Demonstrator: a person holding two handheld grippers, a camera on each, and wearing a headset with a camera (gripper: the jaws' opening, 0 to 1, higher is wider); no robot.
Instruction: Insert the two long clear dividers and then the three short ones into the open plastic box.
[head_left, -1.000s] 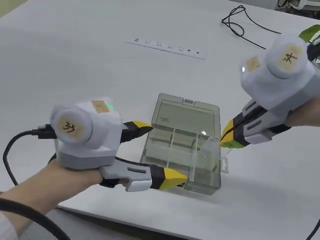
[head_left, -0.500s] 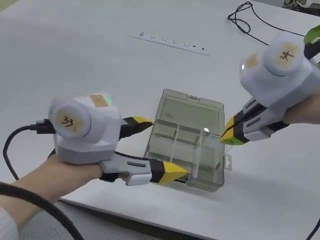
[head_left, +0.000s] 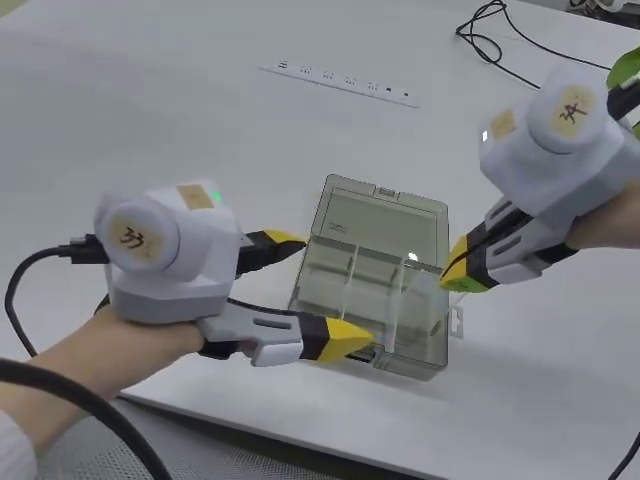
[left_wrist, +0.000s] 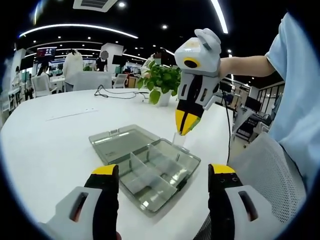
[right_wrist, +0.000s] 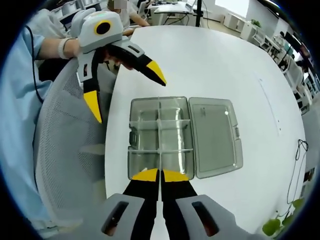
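The clear grey plastic box (head_left: 415, 350) lies near the table's front edge, its lid (head_left: 385, 222) folded flat behind it. Clear dividers (right_wrist: 160, 131) stand crosswise inside and split the box into compartments. My left gripper (head_left: 322, 290) is open, with its yellow-tipped jaws astride the box's left end and nothing between them; the box lies ahead of my left gripper (left_wrist: 162, 170) in its own view. My right gripper (head_left: 455, 274) hovers over the box's right rim, shut on a short clear divider (left_wrist: 178, 139) that hangs from its tips into the box. My right gripper (right_wrist: 160, 175) shows closed jaws.
A white power strip (head_left: 340, 82) lies far back on the table, and a black cable (head_left: 500, 45) curls at the back right. The table's front edge runs just below the box. A mesh chair (right_wrist: 70, 145) stands off the table beside the left hand.
The head camera has shifted slightly. Both grippers and the box keep nearly the same places relative to each other.
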